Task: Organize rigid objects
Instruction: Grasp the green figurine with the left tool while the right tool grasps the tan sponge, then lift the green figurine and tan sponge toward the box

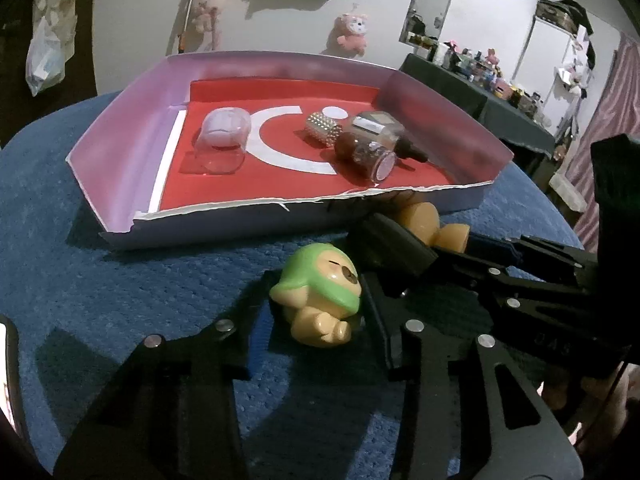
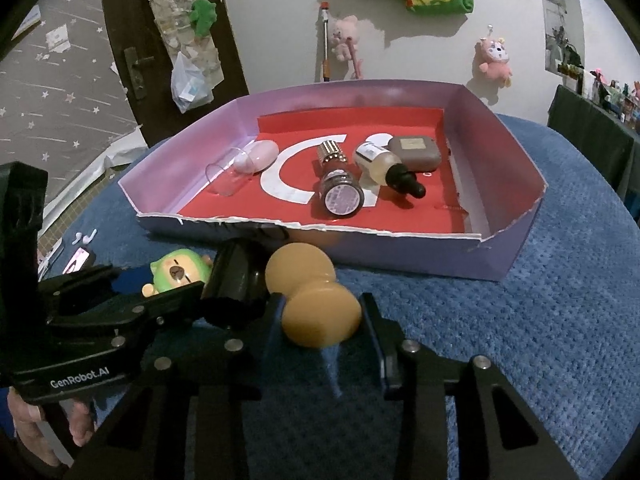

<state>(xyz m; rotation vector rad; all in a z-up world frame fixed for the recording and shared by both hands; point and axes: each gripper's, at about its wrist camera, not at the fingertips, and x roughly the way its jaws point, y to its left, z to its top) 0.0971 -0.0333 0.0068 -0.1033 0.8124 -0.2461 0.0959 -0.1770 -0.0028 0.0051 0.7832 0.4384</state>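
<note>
1. The left gripper point(image 1: 316, 320) brackets a small glossy figurine with a green hood and tan body point(image 1: 320, 300); its fingers look closed against it, the toy resting on the blue textured counter point(image 1: 120, 280).
2. The right gripper point(image 2: 320, 320) clasps a tan dumbbell-shaped plastic piece point(image 2: 314, 300), just in front of the tray.
3. The shallow lilac cardboard tray with a red floor point(image 2: 520, 152) already holds bottles and small cases.
4. Judged step: picking up the last two items. Next, each needs lifting over the torn near wall and setting down on bare red floor.
</note>
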